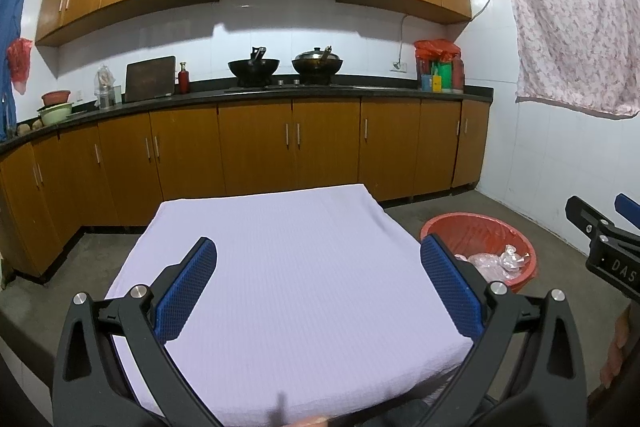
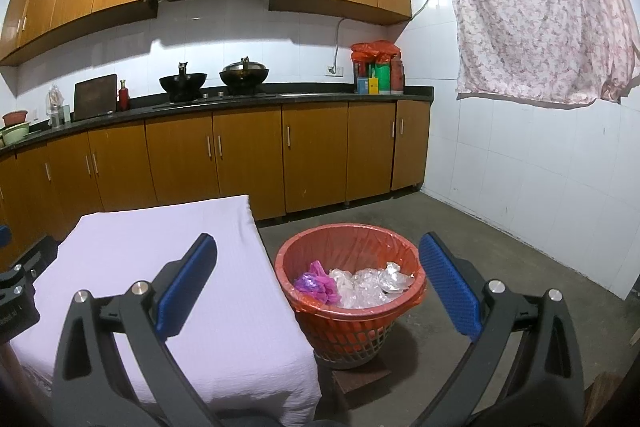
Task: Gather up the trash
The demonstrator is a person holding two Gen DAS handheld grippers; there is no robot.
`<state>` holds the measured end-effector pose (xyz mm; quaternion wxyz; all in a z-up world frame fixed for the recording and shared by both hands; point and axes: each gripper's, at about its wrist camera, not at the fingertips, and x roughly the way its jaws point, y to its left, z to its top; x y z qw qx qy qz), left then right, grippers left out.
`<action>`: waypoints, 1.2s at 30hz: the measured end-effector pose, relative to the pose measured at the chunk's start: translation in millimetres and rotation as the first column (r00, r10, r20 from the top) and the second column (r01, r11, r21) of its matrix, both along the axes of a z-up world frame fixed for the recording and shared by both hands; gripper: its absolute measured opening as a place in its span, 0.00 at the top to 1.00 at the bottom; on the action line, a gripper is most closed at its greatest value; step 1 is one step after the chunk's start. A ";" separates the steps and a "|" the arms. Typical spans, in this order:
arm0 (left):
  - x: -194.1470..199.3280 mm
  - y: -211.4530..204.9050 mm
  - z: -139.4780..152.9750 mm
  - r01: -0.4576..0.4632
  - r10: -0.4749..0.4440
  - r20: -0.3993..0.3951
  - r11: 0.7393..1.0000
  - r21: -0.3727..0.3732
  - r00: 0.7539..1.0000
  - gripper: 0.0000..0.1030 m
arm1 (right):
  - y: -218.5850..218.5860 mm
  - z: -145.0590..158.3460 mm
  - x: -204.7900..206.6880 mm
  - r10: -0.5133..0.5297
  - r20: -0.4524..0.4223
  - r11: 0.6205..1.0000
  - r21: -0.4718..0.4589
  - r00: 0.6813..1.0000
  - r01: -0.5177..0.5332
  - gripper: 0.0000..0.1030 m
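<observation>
Blue-padded fingers (image 1: 188, 291) of the left tool (image 1: 318, 255) fill the foreground of the left wrist view, spread wide with nothing between them. It hangs above a bench (image 1: 280, 267) draped in a pale lilac cloth; the cloth surface is bare.

Right tool (image 2: 318, 253): jaws likewise spread wide, holding nothing. Its left finger sits over the bench edge, its right finger over the concrete floor (image 2: 500, 247), and the basket (image 2: 352, 311) shows in the gap between them. Part of the right tool also appears at the right margin of the left wrist view.

Basket: red plastic, lattice sides, lined with a red bag, standing on the floor just beside the bench's right side. It rests on a dark flat pad. Inside it: crumpled clear plastic trash (image 2: 368, 285) and one purple-pink crumpled piece (image 2: 314, 281) at the left. The left wrist view shows the same basket (image 1: 480, 227) partly hidden behind the tool's right finger.

Background: wooden cabinets, a dark counter carrying two woks (image 1: 286, 65), a range hood above, and a floral cloth (image 2: 536, 7) hung on the white tiled wall.
</observation>
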<state>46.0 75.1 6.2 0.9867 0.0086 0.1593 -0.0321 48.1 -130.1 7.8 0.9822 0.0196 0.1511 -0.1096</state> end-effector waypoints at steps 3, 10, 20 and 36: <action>0.1 0.2 0.2 0.000 0.000 0.002 1.000 0.001 1.000 0.02 | -0.1 0.0 0.0 -0.001 0.000 1.000 0.000 1.000 0.001 0.04; -1.2 -2.2 -0.1 -0.001 0.001 0.009 1.000 0.007 1.000 0.02 | -0.3 -0.7 -2.4 -0.006 0.002 1.000 0.004 1.000 0.006 0.04; -1.5 -2.9 0.2 -0.001 0.001 0.008 1.000 0.007 1.000 0.02 | -0.7 -1.1 -2.8 -0.006 0.002 1.000 0.006 1.000 0.006 0.04; -2.7 -6.6 0.6 0.000 0.000 0.007 1.000 0.005 1.000 0.02 | -0.2 -2.0 -5.7 -0.011 0.005 1.000 0.009 1.000 0.011 0.04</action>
